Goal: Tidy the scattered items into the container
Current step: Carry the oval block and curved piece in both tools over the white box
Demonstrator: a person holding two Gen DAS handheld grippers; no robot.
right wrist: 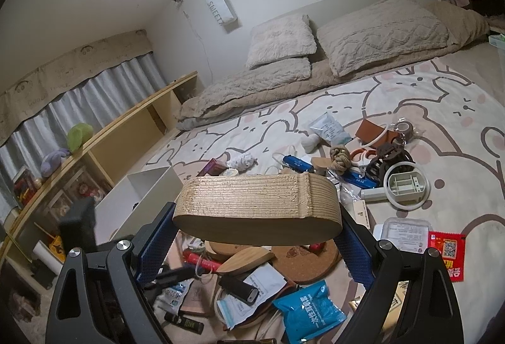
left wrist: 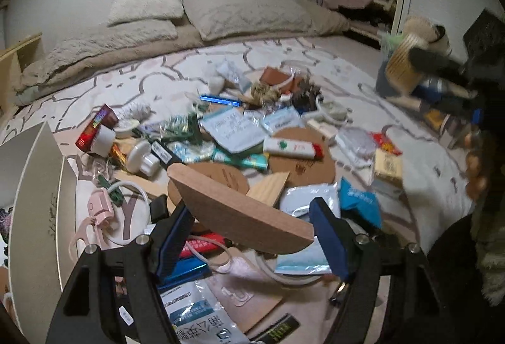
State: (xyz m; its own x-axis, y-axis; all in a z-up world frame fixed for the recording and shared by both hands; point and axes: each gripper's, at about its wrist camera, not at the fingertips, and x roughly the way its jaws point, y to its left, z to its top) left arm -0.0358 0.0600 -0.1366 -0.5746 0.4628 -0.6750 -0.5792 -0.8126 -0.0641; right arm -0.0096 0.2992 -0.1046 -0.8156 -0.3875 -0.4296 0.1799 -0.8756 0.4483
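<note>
Here the left gripper (left wrist: 252, 236) clamps a half-round cork board (left wrist: 240, 205) between its jaws; the right gripper (right wrist: 252, 236) clamps what looks like a wooden block (right wrist: 257, 206), with clutter (right wrist: 246, 284) below.

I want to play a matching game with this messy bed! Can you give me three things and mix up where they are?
Things:
1. flat semicircular brown wooden board
2. ridged pale oval wooden block
3. open white rectangular box

Places:
A. standing on the bed's left side
B. in the left gripper
C. in the right gripper

Pairs: 1-B, 2-C, 3-A
</note>
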